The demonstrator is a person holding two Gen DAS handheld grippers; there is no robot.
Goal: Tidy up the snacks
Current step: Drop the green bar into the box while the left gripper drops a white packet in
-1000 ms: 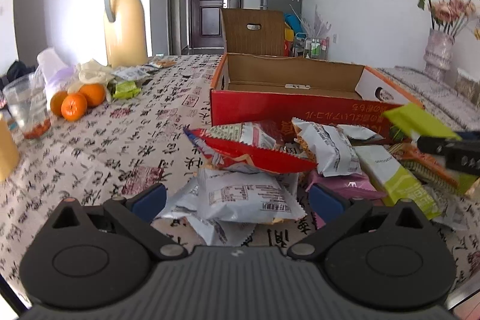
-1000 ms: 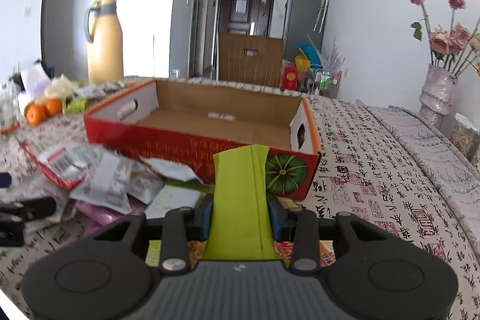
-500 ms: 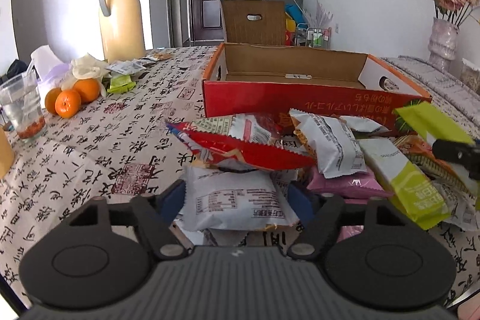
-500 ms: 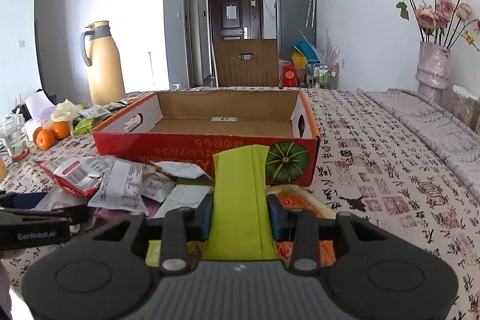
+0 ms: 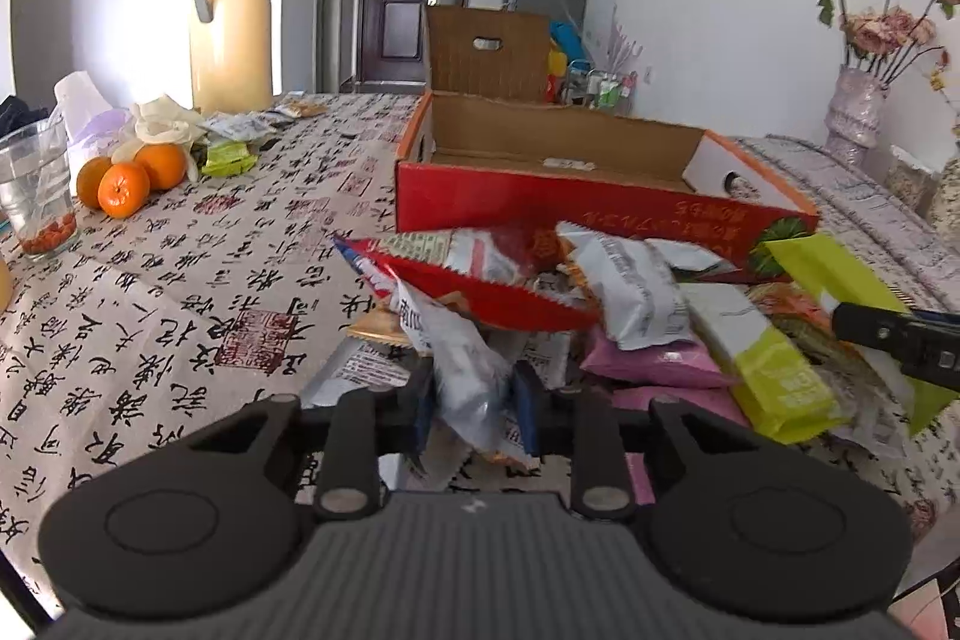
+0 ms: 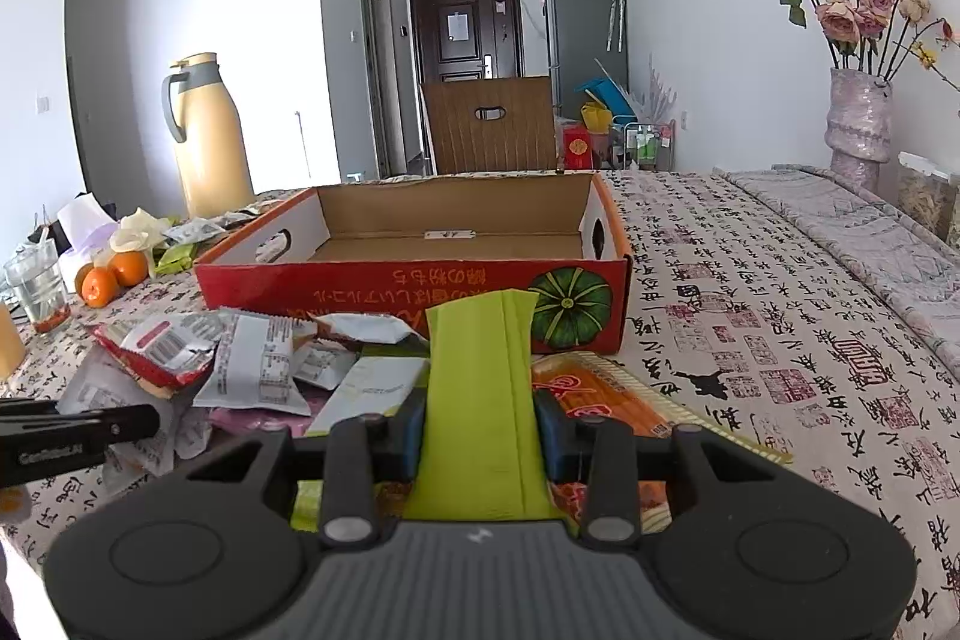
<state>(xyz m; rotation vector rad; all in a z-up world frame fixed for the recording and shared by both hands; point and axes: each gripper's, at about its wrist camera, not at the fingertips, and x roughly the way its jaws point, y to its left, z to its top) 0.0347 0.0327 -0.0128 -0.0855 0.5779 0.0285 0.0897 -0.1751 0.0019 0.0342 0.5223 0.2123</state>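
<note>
Left wrist view is showing the left tool (image 5: 474,400) having just been closing, now clamping a silver packet (image 5: 462,370), while the right tool (image 6: 480,430) is gripping a green packet (image 6: 480,370), both just short of the red box (image 6: 414,274) ahead, likely for loading.

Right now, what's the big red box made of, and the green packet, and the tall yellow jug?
The red box looks like cardboard: brown, matte inside, printed red outside. The green packet in the right gripper seems to be thin plastic film, smooth with a folded seam. The yellow jug is probably plastic or painted metal; its dull sheen leaves that open.
</note>
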